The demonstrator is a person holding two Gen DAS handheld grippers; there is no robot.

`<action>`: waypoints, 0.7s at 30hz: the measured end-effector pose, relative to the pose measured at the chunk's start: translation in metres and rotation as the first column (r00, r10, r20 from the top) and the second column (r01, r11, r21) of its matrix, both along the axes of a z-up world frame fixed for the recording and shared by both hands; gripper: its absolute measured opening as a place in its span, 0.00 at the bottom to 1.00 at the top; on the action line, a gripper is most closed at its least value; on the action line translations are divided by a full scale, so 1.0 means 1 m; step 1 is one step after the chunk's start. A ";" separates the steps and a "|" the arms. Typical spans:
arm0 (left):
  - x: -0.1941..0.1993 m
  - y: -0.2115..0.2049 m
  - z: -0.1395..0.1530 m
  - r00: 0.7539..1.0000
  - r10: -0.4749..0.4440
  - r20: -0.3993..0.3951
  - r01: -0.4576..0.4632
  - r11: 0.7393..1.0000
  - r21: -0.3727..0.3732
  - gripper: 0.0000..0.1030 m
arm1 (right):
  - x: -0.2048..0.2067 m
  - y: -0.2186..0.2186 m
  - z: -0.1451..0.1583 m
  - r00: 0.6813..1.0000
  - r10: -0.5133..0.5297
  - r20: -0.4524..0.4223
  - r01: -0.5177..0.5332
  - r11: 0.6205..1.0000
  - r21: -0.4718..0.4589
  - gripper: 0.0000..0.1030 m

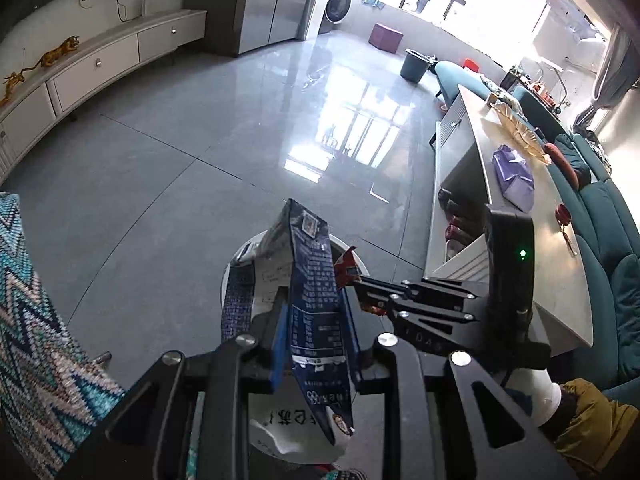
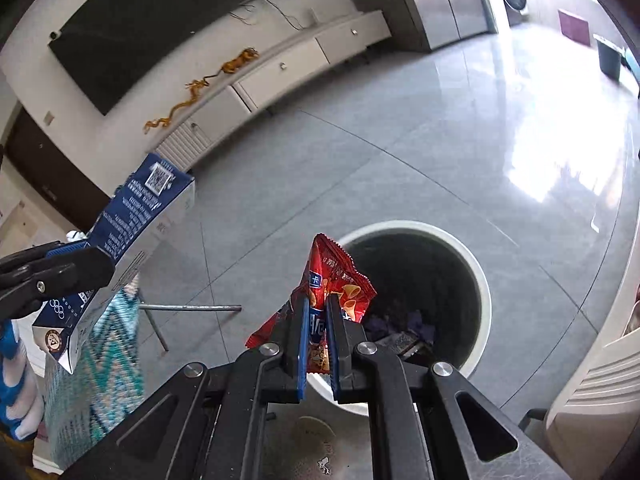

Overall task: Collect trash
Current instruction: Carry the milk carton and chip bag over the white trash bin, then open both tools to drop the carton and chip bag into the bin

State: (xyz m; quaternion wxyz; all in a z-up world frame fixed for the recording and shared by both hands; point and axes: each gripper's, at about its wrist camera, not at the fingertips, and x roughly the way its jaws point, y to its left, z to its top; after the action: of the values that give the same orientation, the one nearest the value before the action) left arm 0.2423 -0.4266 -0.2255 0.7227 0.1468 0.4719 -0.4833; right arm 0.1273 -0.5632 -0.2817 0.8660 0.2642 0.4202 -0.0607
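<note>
I am holding the left gripper (image 1: 314, 344) clamped on a dark blue carton (image 1: 310, 292), its blue pads pressing both flat sides; the carton is standing up between my fingers, its top leaning forward past the tips over the white bin (image 1: 360, 258), which lies just beyond and below them. Left of those fingers a zigzag-patterned cloth (image 1: 36, 328) is filling the edge of the view. Moving right, I am gripping a red snack bag (image 2: 340, 284) in the right gripper (image 2: 318, 340), the bag crumpling upward and ahead of the fingertips. The bin's open mouth (image 2: 478, 268) is sitting just ahead and to the right of these fingers, with dark wrappers and purple scraps (image 2: 416, 326) lying inside. Further right of the fingers, in the left wrist view, a long table (image 1: 568, 280) is carrying a purple tissue pack (image 1: 514, 176).
</note>
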 end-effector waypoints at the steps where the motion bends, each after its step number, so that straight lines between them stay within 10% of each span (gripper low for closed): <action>1: 0.003 -0.007 -0.005 1.000 0.001 -0.012 -0.001 1.000 0.006 0.23 | 0.003 -0.004 -0.006 1.000 -0.007 -0.009 0.007 1.000 0.010 0.08; 15: 0.046 -0.041 -0.057 0.986 0.077 -0.150 -0.074 0.997 0.023 0.24 | 0.024 -0.021 -0.043 0.993 -0.082 -0.085 0.086 0.996 0.039 0.13; 21: 0.055 -0.025 -0.051 0.975 0.098 -0.201 -0.105 0.994 -0.021 0.52 | 0.017 -0.017 -0.038 0.990 -0.111 -0.089 0.114 0.993 0.026 0.27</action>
State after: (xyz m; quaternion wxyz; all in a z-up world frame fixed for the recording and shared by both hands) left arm 0.2971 -0.4520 -0.2765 0.6977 0.0620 0.5412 -0.4654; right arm 0.1446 -0.5807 -0.3194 0.8379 0.2979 0.4428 -0.1142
